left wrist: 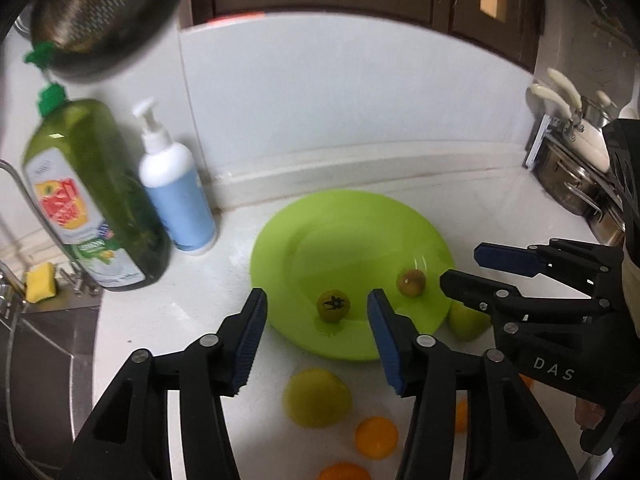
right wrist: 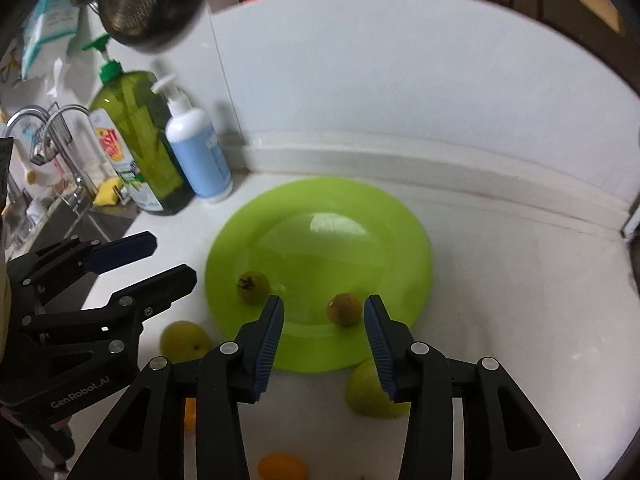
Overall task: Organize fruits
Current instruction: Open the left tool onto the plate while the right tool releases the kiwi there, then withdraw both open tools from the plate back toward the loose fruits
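A lime green plate [left wrist: 360, 220] [right wrist: 332, 216] lies on the white counter. On it sit a green tomato with a dark stem [left wrist: 333, 305] [right wrist: 252, 286] and a small brownish fruit [left wrist: 411, 282] [right wrist: 344, 309]. My left gripper [left wrist: 318, 310] [right wrist: 170, 260] is open and empty above the plate's near rim. My right gripper [right wrist: 324, 314] [left wrist: 460, 268] is open and empty, just before the brownish fruit. Off the plate lie two yellow-green fruits [left wrist: 318, 398] [left wrist: 468, 320], also in the right wrist view [right wrist: 185, 340] [right wrist: 370, 394], and small oranges [left wrist: 376, 438] [right wrist: 282, 466].
A green dish soap bottle [left wrist: 96, 196] [right wrist: 138, 140] and a white-blue pump bottle [left wrist: 176, 184] [right wrist: 200, 148] stand at the back left by the sink [left wrist: 36, 360] and tap [right wrist: 60, 136]. A yellow sponge [left wrist: 39, 282] lies there. Steel pots [left wrist: 572, 176] stand at the right. A strainer [left wrist: 104, 12] hangs above.
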A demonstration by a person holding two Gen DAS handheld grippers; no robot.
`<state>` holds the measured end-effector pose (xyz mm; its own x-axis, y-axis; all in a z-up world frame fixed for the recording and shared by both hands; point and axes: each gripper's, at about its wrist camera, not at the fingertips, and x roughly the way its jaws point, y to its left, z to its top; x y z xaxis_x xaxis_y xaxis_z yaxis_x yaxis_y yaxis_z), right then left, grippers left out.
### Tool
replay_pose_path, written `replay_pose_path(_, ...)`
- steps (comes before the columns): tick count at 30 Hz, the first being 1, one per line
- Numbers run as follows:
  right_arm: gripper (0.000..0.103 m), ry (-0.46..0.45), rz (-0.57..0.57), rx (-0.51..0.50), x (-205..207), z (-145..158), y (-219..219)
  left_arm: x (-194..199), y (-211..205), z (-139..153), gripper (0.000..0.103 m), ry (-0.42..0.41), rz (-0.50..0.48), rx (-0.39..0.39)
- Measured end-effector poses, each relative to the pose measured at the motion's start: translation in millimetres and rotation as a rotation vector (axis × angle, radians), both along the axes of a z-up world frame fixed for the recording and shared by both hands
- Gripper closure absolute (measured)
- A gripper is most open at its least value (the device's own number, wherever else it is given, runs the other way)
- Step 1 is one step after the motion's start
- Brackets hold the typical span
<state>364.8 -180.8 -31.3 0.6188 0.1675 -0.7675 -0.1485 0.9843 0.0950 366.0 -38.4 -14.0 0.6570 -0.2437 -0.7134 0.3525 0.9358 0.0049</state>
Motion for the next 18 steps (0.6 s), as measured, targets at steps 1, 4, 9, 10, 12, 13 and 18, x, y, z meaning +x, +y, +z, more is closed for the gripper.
replay_pose_path(1, 0.060, -0.018, -0.007, -0.001, -7, 4, 1, -7, 1, 4, 0.049, -0.014, 0.001, -0.001)
replay_pose_path(4, 0.058, -0.070, -0.024, -0.009, -27, 17, 4, -24, 4, 15, 0.047, -0.055, -0.002, -0.009)
replay_pose_path(9, 0.049, -0.152, -0.060, -0.029, -61, 35, 4, -53, 11, 31, 0.043, -0.119, -0.019, -0.014)
replay_pose_path(10, 0.049, -0.162, -0.065, -0.030, -67, 38, 4, -59, 12, 33, 0.041, -0.129, -0.023, -0.015)
replay_pose_path(12, 0.043, -0.185, -0.081, -0.031, -81, 44, 3, -70, 12, 37, 0.040, -0.145, -0.030, -0.018)
replay_pose_path(13, 0.041, -0.193, -0.089, -0.033, -87, 46, 3, -75, 12, 39, 0.039, -0.151, -0.034, -0.018)
replay_pose_path(18, 0.037, -0.215, -0.150, -0.016, -119, 53, -3, -102, 12, 44, 0.034, -0.185, -0.059, -0.019)
